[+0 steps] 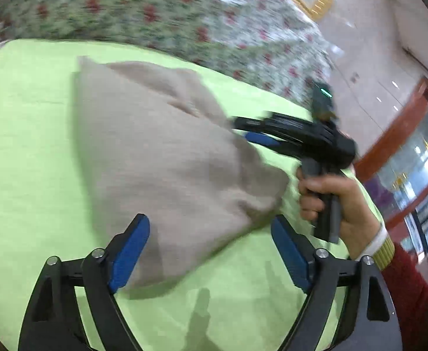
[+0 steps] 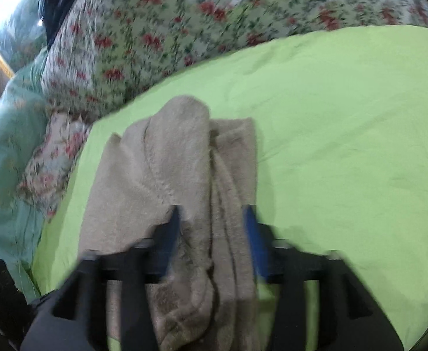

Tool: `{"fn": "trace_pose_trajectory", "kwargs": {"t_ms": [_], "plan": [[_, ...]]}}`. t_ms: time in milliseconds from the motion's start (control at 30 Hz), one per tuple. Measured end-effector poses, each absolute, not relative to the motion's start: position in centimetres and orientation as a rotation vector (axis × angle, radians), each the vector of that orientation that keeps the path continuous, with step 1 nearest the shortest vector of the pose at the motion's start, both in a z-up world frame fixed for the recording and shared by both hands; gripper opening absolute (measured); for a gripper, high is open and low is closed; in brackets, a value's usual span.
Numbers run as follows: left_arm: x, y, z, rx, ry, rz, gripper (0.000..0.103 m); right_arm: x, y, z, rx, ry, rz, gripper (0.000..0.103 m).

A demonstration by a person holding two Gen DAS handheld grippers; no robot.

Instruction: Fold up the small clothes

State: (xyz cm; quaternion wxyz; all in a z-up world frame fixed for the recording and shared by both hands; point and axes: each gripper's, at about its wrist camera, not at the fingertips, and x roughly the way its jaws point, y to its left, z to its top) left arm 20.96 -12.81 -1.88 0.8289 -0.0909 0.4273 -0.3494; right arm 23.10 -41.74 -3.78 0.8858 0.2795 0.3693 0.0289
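Observation:
A small beige knit garment lies on a lime-green sheet. In the left wrist view my left gripper is open, its blue pads either side of the garment's near edge. My right gripper reaches in from the right, its fingers at the garment's far right edge, partly hidden by the cloth. In the right wrist view the right gripper is open with bunched beige fabric lying between its blurred fingers; the jaws stand apart and do not pinch it.
A floral quilt lies bunched behind the green sheet and a pale teal quilt lies to the left. A wooden glass-fronted cabinet stands at the right. The person's hand in a red sleeve holds the right gripper.

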Motion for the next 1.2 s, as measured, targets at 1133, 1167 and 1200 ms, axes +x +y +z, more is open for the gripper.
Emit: {"fn": "trace_pose_trajectory", "kwargs": {"t_ms": [1133, 1167, 1200], "plan": [[27.7, -0.9, -0.6, -0.266, 0.970, -0.659, 0.050, 23.5, -28.5, -3.8, 0.754, 0.785, 0.419, 0.033], [27.1, 0.2, -0.6, -0.256, 0.973, -0.647, 0.050, 23.4, -27.5, -4.0, 0.755, 0.788, 0.433, 0.032], [26.5, 1.1, -1.0, -0.250, 0.976, -0.637, 0.050, 23.4, -26.5, -4.4, 0.754, 0.794, 0.439, 0.032]]}}
